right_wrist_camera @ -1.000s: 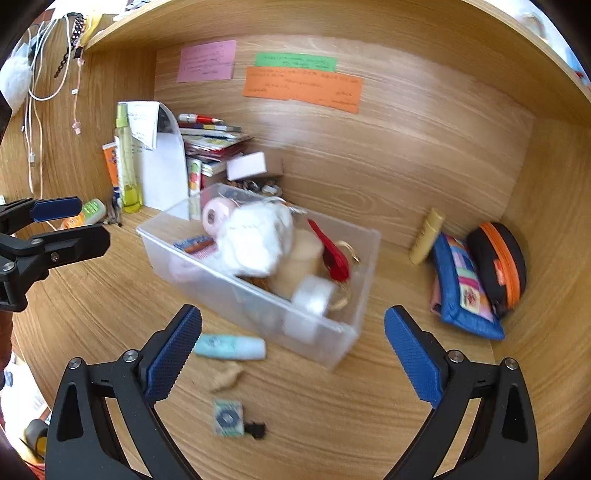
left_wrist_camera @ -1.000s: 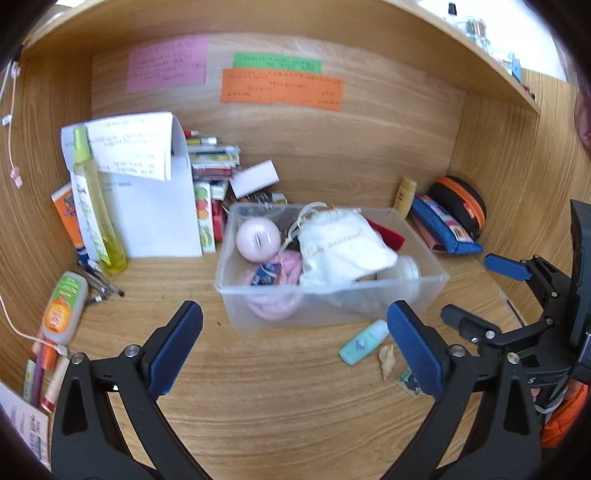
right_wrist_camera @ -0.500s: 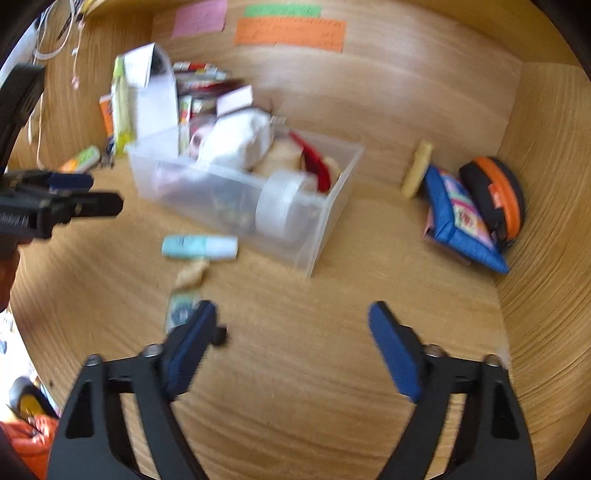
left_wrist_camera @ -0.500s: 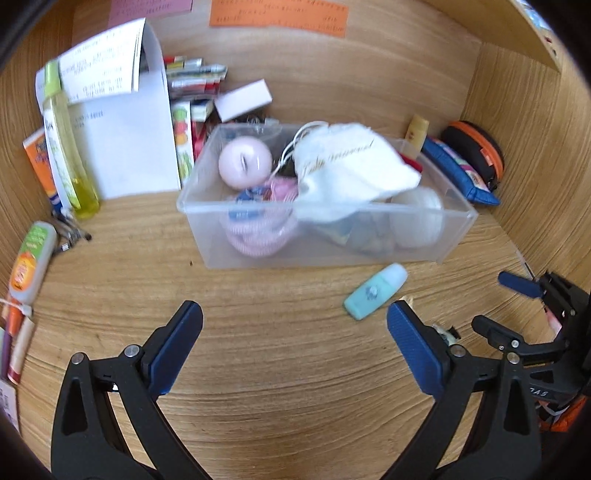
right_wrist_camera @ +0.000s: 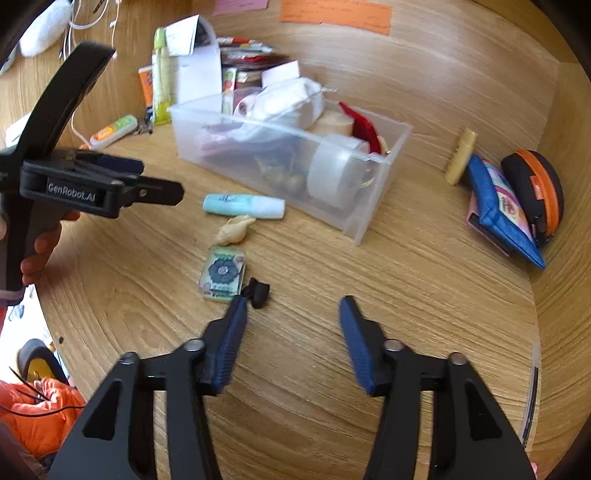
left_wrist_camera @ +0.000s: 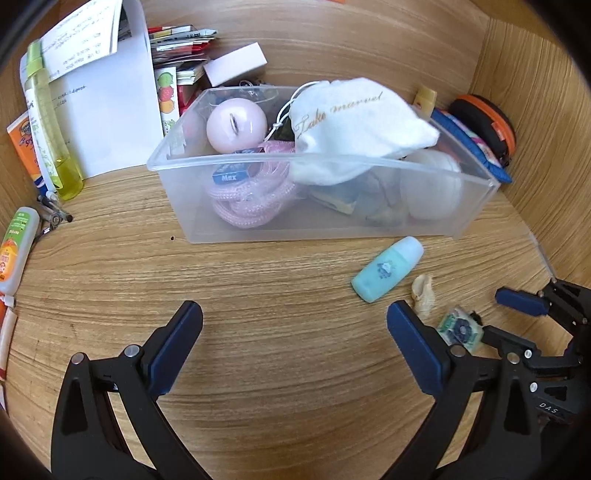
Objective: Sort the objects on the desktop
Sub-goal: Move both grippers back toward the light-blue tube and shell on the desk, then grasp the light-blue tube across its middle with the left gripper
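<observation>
Both grippers lower; R jaws narrower, empty.

Pale wooden desk (left_wrist_camera: 295,369) with curving grain, closed in by a wooden back wall (right_wrist_camera: 461,66) and a wooden side wall (left_wrist_camera: 535,110) on the right. Stuck to the back wall, an orange note (right_wrist_camera: 334,14) with faint writing and, just left of it, the lower edge of a pink note (right_wrist_camera: 240,4). Hanging at far left, white cables (right_wrist_camera: 88,22) beside something white and fluffy (right_wrist_camera: 44,29). Below the desk edge at lower left, crumpled orange cloth (right_wrist_camera: 44,417). On the desk, a tiny dark speck (left_wrist_camera: 172,238)
</observation>
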A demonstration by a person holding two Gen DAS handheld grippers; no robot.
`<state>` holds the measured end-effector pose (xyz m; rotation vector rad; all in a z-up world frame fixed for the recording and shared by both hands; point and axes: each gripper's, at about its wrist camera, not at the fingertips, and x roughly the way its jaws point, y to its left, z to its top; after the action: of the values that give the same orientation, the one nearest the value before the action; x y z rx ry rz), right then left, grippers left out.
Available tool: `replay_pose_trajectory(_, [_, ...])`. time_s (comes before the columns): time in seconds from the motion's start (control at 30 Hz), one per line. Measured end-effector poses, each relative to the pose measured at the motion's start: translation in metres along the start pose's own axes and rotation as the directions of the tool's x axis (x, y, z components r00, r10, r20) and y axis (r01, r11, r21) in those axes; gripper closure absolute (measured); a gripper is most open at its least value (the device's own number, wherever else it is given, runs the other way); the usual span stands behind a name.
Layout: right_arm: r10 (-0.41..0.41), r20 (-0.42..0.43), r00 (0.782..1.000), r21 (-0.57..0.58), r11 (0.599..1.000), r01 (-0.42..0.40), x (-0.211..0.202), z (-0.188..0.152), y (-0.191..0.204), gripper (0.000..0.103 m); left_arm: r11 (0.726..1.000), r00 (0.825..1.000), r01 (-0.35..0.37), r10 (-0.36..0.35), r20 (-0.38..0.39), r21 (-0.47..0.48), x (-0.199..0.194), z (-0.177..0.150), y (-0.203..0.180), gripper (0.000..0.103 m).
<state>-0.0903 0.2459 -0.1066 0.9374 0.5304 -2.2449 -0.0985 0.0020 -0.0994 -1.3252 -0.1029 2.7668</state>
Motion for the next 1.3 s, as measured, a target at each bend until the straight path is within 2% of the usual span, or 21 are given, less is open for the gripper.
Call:
replay_pose_trajectory(0.03, [0.008,-0.013,1.000,-0.003,1.000,-0.008,0.004,0.000,0.001,0.070,1.000,1.000,-0.011,0.011,-0.005,0.010,0.002,0.001,-0.001,0.002])
replay_pose_trajectory(0.37, [0.070,-0.033,0.997,-0.021,0.997,-0.070,0.014,0.010,0.005,0.071,0.993,0.999,-0.024,0.028,-0.031,0.118,0.016,0.009,-0.019,0.002])
replay_pose_trajectory(0.53, [0.074,-0.028,0.997,-0.049,0.996,-0.075,0.017,0.014,0.008,0.081,0.982,0.999,-0.026,0.031,-0.022,0.188,0.022,0.015,-0.033,0.002])
replay_pose_trajectory(0.63, [0.088,-0.026,0.996,-0.045,0.995,-0.090,0.018,0.015,0.007,0.083,0.980,0.999,-0.009,0.016,-0.032,0.201,0.027,0.019,-0.037,0.002])
replay_pose_trajectory(0.73, [0.101,-0.029,0.994,-0.029,0.994,-0.102,0.020,0.016,0.005,0.085,0.976,1.000,-0.022,0.026,-0.014,0.215,0.030,0.023,-0.040,0.002])
replay_pose_trajectory(0.83, [0.110,-0.032,0.993,-0.008,0.994,-0.111,0.022,0.018,0.002,0.087,0.974,1.000,-0.003,0.005,-0.012,0.227,0.032,0.027,-0.046,0.013])
replay_pose_trajectory(0.9, [0.119,-0.034,0.992,0.001,0.993,-0.119,0.022,0.018,0.000,0.087,0.973,1.000,0.014,-0.008,-0.025,0.229,0.036,0.028,-0.048,0.028])
replay_pose_trajectory(1.03, [0.127,-0.034,0.991,0.007,0.992,-0.127,0.022,0.017,0.000,0.087,0.973,0.998,0.056,-0.047,-0.044,0.226,0.041,0.030,-0.051,0.032])
replay_pose_trajectory(1.3, [0.154,-0.031,0.988,0.038,0.988,-0.153,0.020,0.016,-0.004,0.089,0.965,0.995,0.090,-0.078,-0.056,0.246,0.043,0.031,-0.070,0.035])
